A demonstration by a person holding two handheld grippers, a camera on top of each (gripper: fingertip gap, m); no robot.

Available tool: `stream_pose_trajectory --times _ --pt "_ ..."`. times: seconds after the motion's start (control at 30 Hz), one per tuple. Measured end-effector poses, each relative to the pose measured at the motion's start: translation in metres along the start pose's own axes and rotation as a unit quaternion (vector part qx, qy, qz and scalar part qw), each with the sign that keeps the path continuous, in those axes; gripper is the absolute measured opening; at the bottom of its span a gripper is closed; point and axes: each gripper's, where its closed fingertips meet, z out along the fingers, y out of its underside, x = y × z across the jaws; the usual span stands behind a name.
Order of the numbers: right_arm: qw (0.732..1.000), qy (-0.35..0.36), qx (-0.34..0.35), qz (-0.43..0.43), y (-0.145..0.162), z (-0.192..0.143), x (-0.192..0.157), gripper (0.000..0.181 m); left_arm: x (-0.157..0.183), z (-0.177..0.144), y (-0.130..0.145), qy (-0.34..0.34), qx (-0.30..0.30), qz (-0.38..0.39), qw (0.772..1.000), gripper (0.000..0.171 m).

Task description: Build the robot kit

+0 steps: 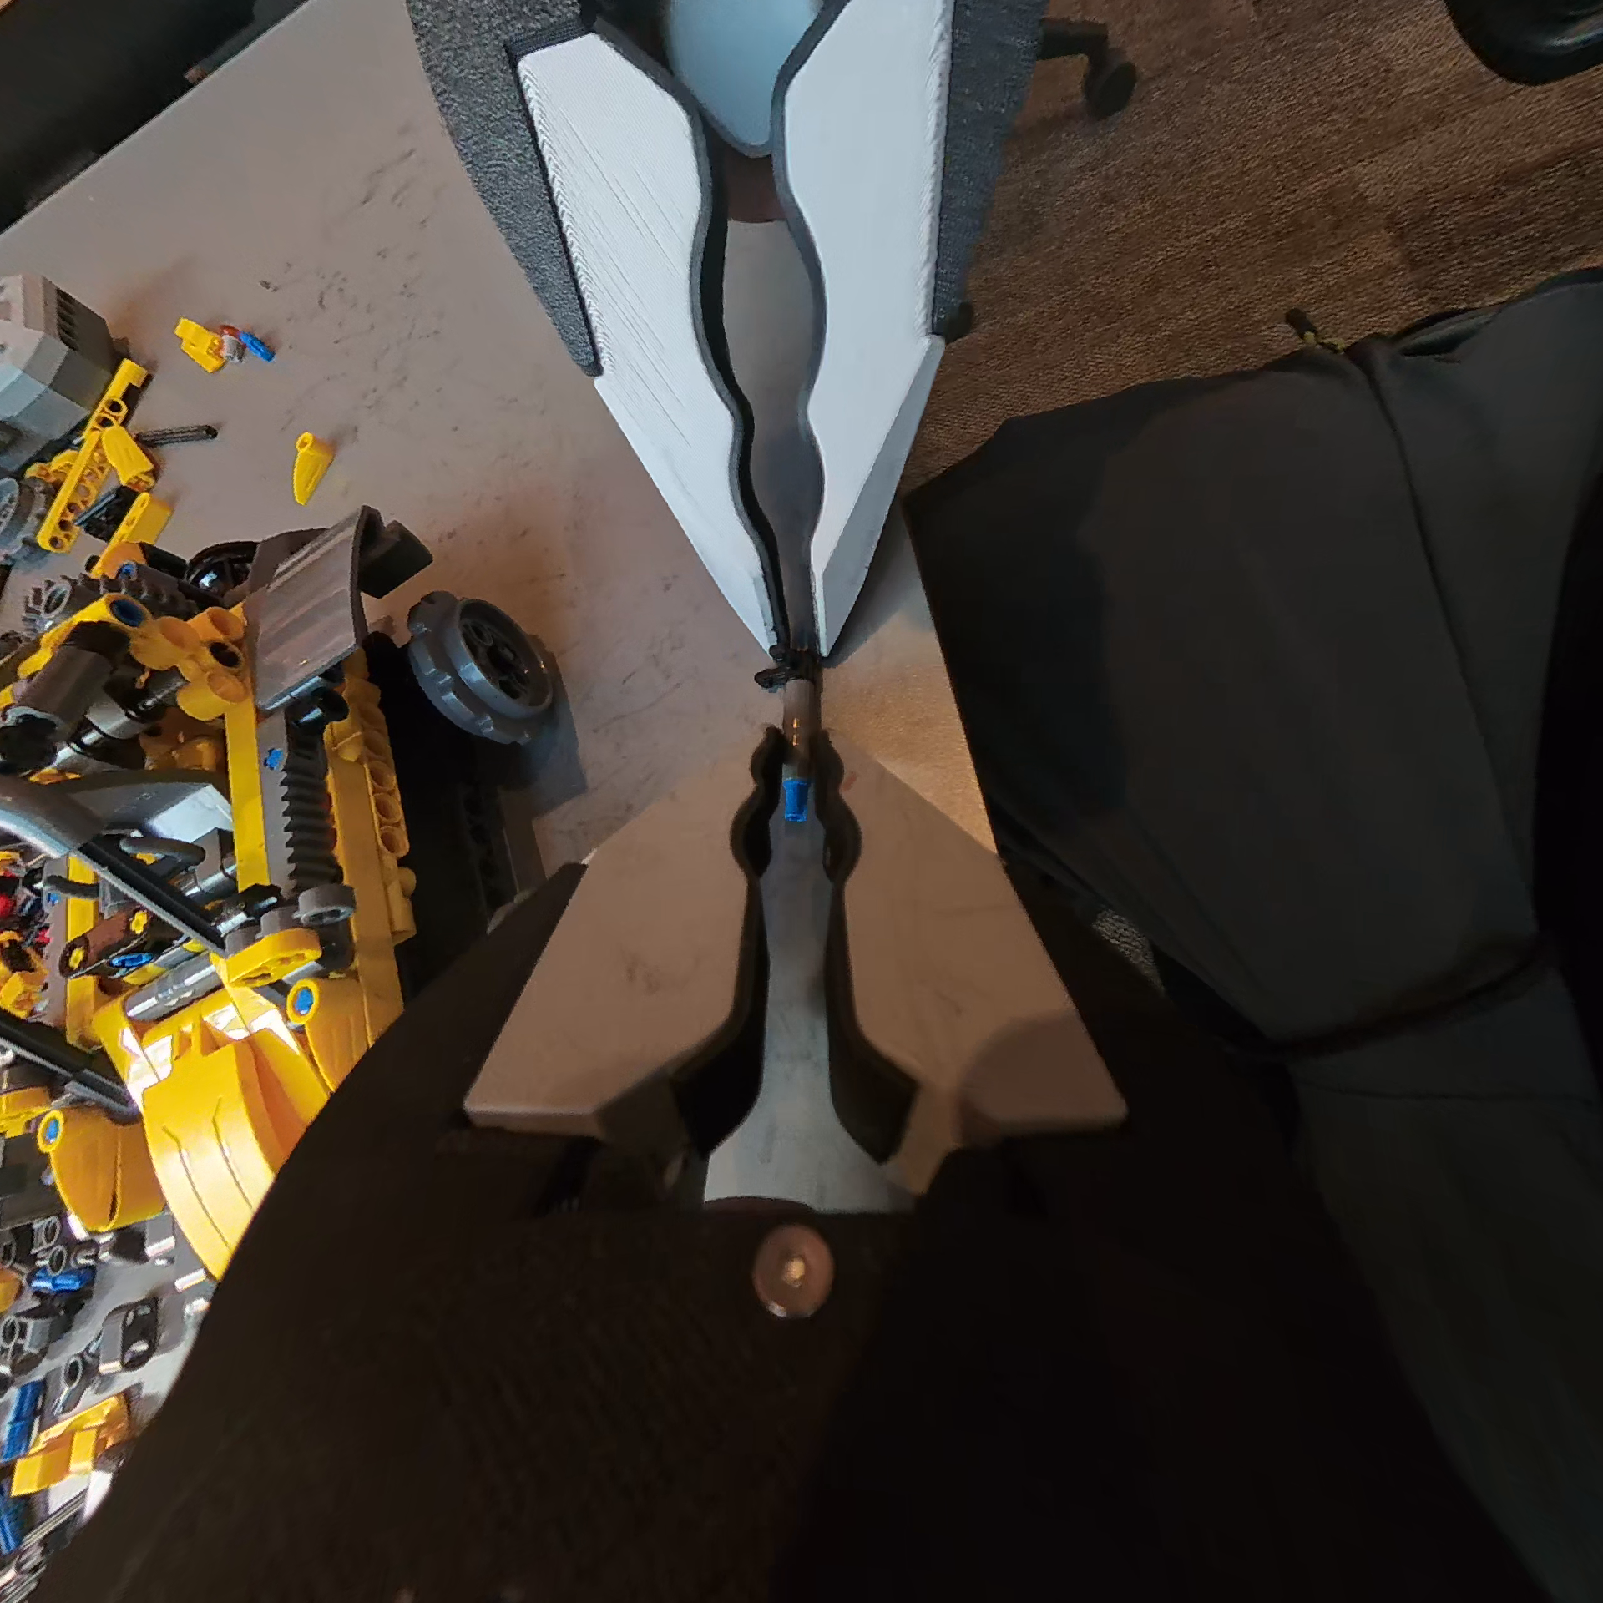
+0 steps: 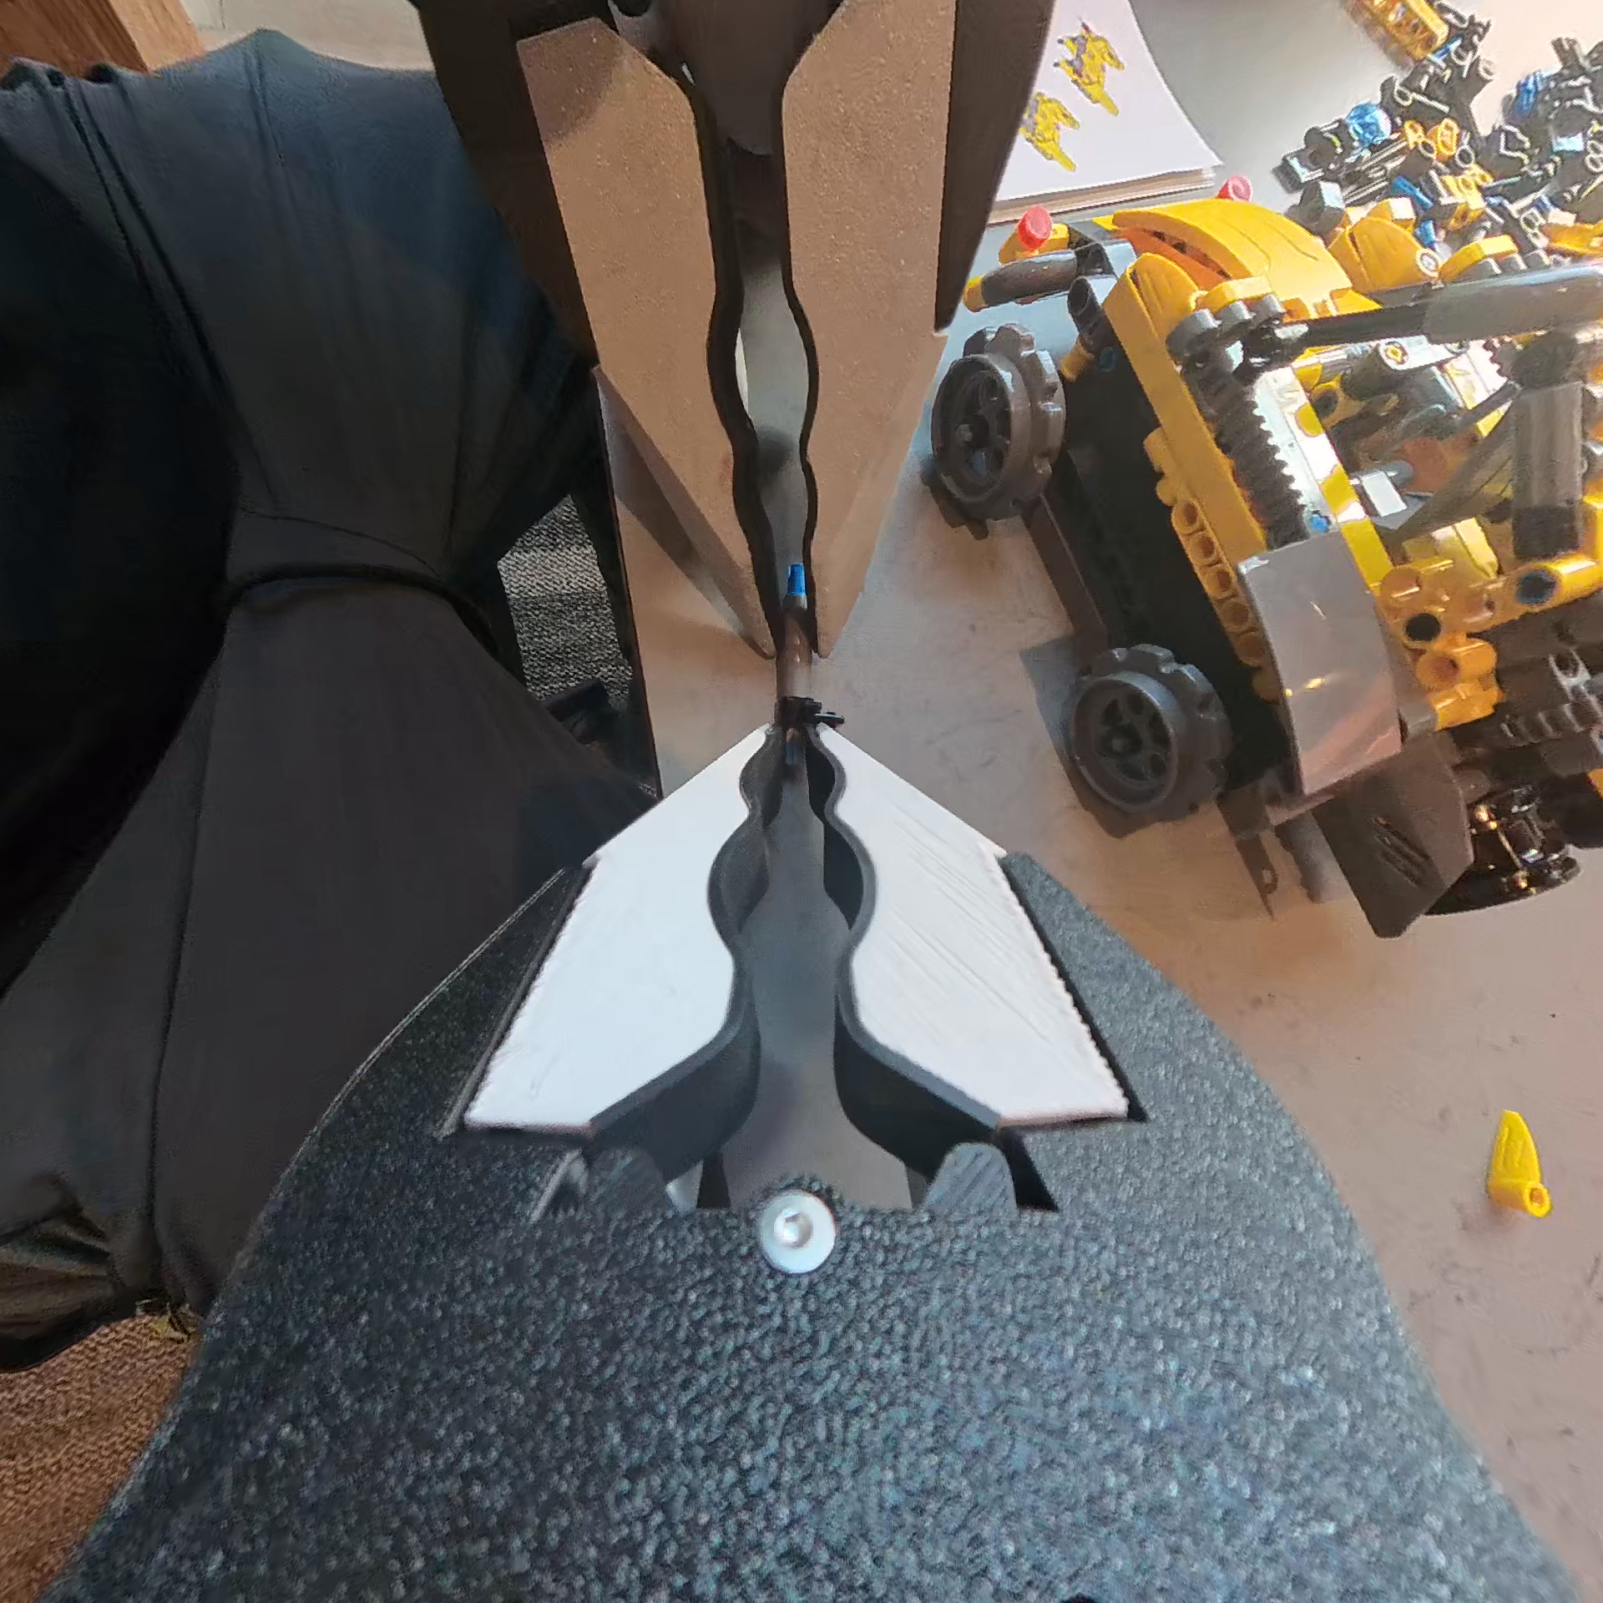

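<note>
My left gripper (image 1: 794,737), with tan fingers, is shut on a short grey-brown sleeve (image 1: 796,707) that has a blue pin (image 1: 794,798) at its rear, between the pads. My right gripper (image 2: 794,737), with white fingers, is shut on a small black pin (image 2: 811,716). The two grippers meet tip to tip above the table's edge. The black pin (image 1: 781,674) sits at the sleeve's free end. The right gripper (image 1: 794,646) enters the left wrist view from the top. The left gripper (image 2: 794,646), the sleeve (image 2: 796,664) and the blue pin (image 2: 794,579) show in the right wrist view.
A yellow toy construction vehicle (image 1: 364,781) (image 2: 1214,243) with grey wheels (image 1: 481,668) stands on the grey table (image 1: 390,260). Loose yellow pieces (image 1: 310,464) (image 2: 1516,1167), a parts pile (image 2: 1431,113) and a booklet (image 2: 1119,113) lie around. A person's dark clothing (image 1: 1258,694) is beside the edge, above the carpet (image 1: 1214,217).
</note>
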Motion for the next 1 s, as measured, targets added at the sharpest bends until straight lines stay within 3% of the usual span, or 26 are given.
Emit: stream_pose_trajectory --times 0.67,1.0 --pt "1.0 -0.008 0.007 0.016 0.0004 0.0 0.0006 0.002 -0.0017 -0.0003 -0.0005 -0.048 -0.001 0.046 0.998 0.003" --pt "0.997 -0.039 -0.056 0.022 -0.0041 0.0061 0.0037 0.003 -0.0036 -0.0057 0.0057 -0.048 -0.01 0.011 0.999 0.003"
